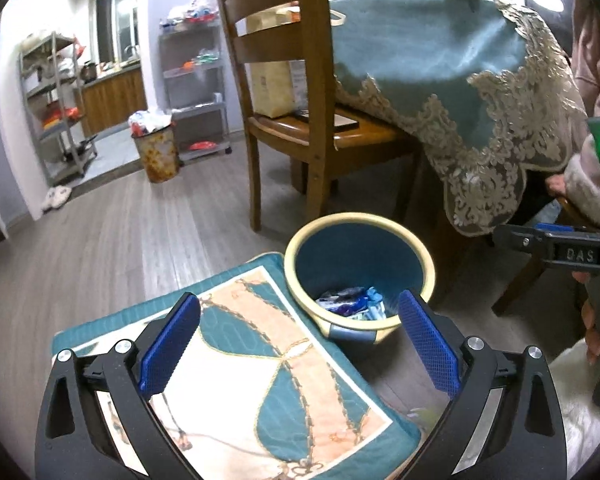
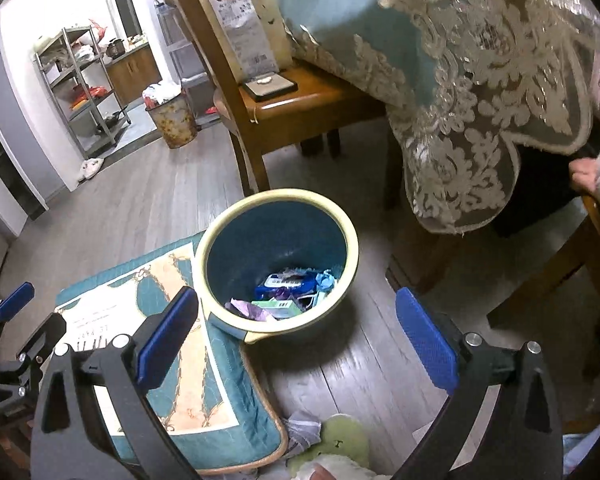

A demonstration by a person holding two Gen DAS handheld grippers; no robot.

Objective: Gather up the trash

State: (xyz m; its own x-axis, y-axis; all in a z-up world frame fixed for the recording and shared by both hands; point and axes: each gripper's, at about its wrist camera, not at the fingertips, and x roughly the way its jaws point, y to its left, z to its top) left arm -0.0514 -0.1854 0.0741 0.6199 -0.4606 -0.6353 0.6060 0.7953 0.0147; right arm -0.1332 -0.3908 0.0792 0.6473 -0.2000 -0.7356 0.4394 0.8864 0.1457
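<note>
Just ahead of both tongs, on the wooden floor point(image 2: 148, 216): a blue bin point(image 1: 360, 276) point(image 2: 276, 260) with a cream rim, upright, wrappers and scraps of trash point(image 1: 352, 302) point(image 2: 288, 292) lying in its bottom. Left tongs point(image 1: 300, 348) spread wide, nothing between the blue pads point(image 1: 170, 346); below them, a teal patterned cushion point(image 1: 268, 384), its far corner touching the bin's side. Right tongs point(image 2: 296, 344) likewise wide apart and holding nothing, bin just beyond the left pad point(image 2: 166, 336), bare floor under the right one. Farther ahead, a wooden chair point(image 1: 300, 92) point(image 2: 284, 96) tucked against a counter draped in a teal lace-edged cloth point(image 1: 460, 80) point(image 2: 460, 80). Far off to the left, a second, rusty bin point(image 1: 156, 152) point(image 2: 172, 120) heaped full.
</note>
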